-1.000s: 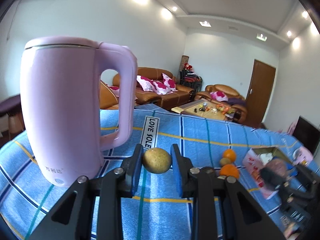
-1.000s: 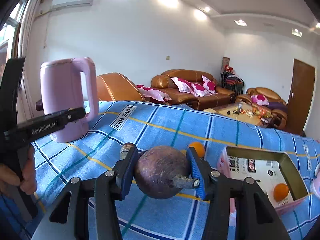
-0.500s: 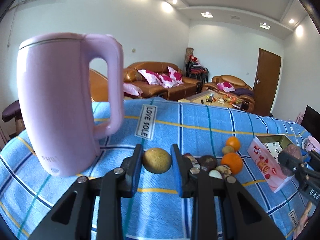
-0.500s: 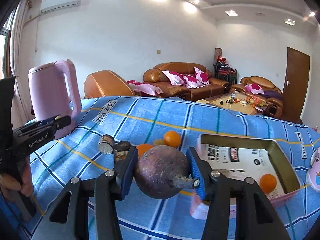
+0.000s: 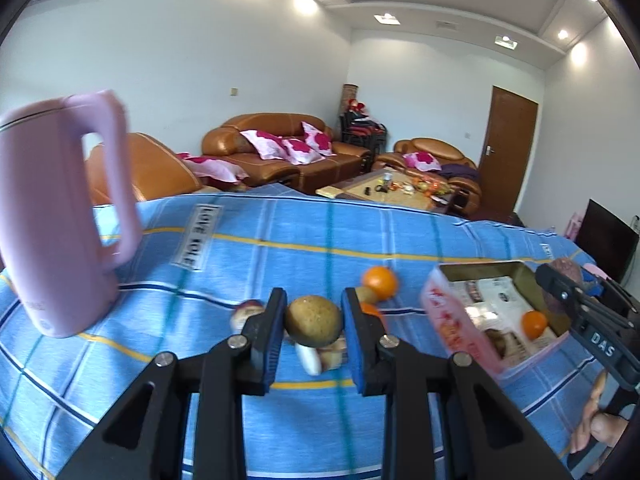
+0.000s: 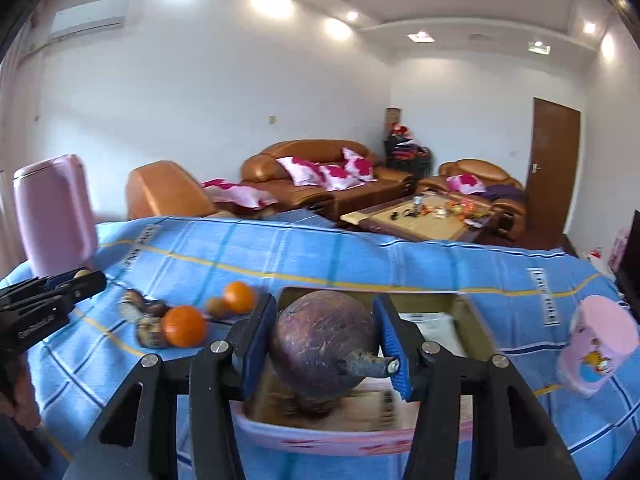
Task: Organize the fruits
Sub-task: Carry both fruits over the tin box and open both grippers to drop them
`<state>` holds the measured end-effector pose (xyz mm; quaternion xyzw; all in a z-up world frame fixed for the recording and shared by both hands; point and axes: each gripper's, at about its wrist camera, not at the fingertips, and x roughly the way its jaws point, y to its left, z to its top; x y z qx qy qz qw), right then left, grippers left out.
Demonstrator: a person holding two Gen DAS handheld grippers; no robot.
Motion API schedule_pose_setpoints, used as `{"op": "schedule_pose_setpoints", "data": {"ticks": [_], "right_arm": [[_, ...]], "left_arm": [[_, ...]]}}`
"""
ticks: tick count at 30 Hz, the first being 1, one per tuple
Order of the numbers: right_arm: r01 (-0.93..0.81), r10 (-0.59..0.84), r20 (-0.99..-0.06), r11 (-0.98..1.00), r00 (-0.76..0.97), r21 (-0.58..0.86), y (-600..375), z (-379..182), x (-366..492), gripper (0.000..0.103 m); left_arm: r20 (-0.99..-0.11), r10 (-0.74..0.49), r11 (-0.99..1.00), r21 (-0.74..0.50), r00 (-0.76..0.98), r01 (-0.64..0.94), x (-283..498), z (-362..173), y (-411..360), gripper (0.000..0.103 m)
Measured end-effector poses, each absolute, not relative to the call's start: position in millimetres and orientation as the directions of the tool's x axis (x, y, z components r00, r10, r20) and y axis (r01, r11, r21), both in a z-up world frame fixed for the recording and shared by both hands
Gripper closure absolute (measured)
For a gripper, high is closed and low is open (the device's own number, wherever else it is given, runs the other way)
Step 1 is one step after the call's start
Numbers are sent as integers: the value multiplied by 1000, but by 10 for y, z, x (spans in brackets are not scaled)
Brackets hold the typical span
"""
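Note:
My left gripper (image 5: pixel 313 326) is shut on a small round tan-brown fruit (image 5: pixel 313 322), held above a heap of loose fruit: oranges (image 5: pixel 380 282) and brown and pale pieces (image 5: pixel 316 354) on the blue cloth. My right gripper (image 6: pixel 325 342) is shut on a large dark purple fruit (image 6: pixel 324 344) with a stubby stem, right over the pink box (image 6: pixel 340 434). In the left wrist view the pink box (image 5: pixel 452 328) sits at right, with an orange (image 5: pixel 534 324) inside and the right gripper (image 5: pixel 576 296) above it.
A tall pink kettle (image 5: pixel 56 216) stands at the left on the blue checked tablecloth (image 5: pixel 280 248). A small pink container (image 6: pixel 600 344) sits right of the box. The left gripper (image 6: pixel 52 296) shows at the left edge of the right wrist view. Sofas and a coffee table lie beyond.
Both grippers have swung rightward with their fruits. The kettle has slid toward the left of both views. The right gripper and purple fruit now hang over the pink box.

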<state>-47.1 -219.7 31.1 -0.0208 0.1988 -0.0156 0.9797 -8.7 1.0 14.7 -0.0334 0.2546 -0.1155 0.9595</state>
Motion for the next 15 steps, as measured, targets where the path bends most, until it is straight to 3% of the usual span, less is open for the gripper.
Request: {"op": "schedule_pose_setpoints", "data": {"ticks": [15], "right_arm": [[211,-195,-412,977,890,-5,-3061,304,-311,51]], "left_arm": [[-480,-339,936,-85,809,342,-30,270,-1144,73]]}}
